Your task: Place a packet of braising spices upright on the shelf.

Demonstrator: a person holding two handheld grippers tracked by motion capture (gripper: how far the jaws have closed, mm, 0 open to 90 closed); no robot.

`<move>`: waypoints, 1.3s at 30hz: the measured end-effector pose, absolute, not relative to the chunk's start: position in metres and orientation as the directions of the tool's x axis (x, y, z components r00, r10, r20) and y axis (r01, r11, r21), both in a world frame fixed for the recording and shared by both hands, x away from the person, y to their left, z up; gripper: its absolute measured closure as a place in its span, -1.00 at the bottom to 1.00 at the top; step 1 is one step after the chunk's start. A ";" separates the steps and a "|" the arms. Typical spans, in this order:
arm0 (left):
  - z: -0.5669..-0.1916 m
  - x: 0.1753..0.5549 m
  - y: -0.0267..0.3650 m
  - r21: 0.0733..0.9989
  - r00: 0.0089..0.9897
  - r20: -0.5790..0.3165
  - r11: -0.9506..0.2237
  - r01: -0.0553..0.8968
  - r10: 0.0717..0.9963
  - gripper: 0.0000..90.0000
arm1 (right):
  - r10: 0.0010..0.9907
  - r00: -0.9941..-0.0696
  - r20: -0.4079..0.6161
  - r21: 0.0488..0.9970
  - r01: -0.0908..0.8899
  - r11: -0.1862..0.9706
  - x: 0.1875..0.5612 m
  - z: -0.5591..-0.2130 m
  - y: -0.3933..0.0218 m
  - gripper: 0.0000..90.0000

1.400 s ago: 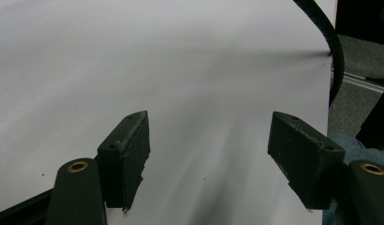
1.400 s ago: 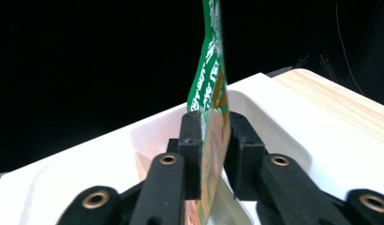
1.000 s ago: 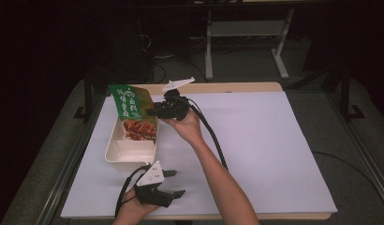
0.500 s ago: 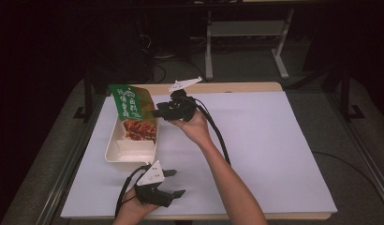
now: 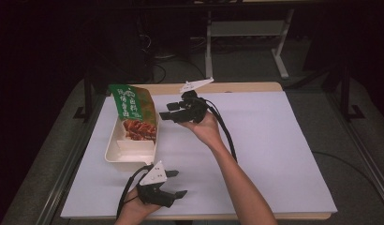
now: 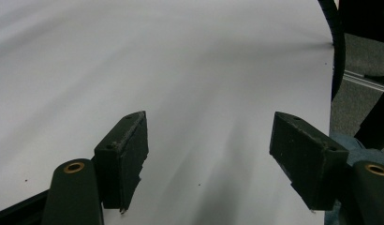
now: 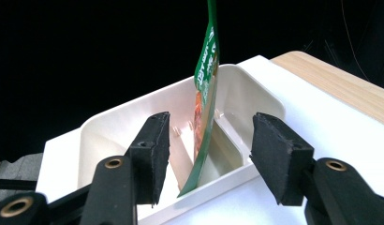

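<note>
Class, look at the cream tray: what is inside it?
A green snack pouch stands tilted in the cream tray, its lower end inside. The near compartment looks bare. The pouch covers the tray floor beneath it, so nothing there can be told.

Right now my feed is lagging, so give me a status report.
Right claw open, beside green food pouch. Pouch stands in cream divided tray. Left claw open over bare white table.

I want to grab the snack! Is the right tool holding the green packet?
No, the right tool is open, and the green snack packet stands beyond it in the cream plastic tray, untouched.
</note>
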State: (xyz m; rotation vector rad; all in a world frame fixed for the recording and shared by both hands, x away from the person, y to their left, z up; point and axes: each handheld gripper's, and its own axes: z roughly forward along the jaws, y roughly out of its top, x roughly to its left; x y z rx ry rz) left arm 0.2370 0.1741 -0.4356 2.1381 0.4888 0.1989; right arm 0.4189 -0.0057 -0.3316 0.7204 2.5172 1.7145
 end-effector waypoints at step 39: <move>-0.435 0.239 0.178 0.821 0.898 -0.047 -0.495 0.285 0.438 -0.43 | 0.447 -0.853 0.271 0.863 0.421 0.280 0.401 -0.332 -0.082 -0.25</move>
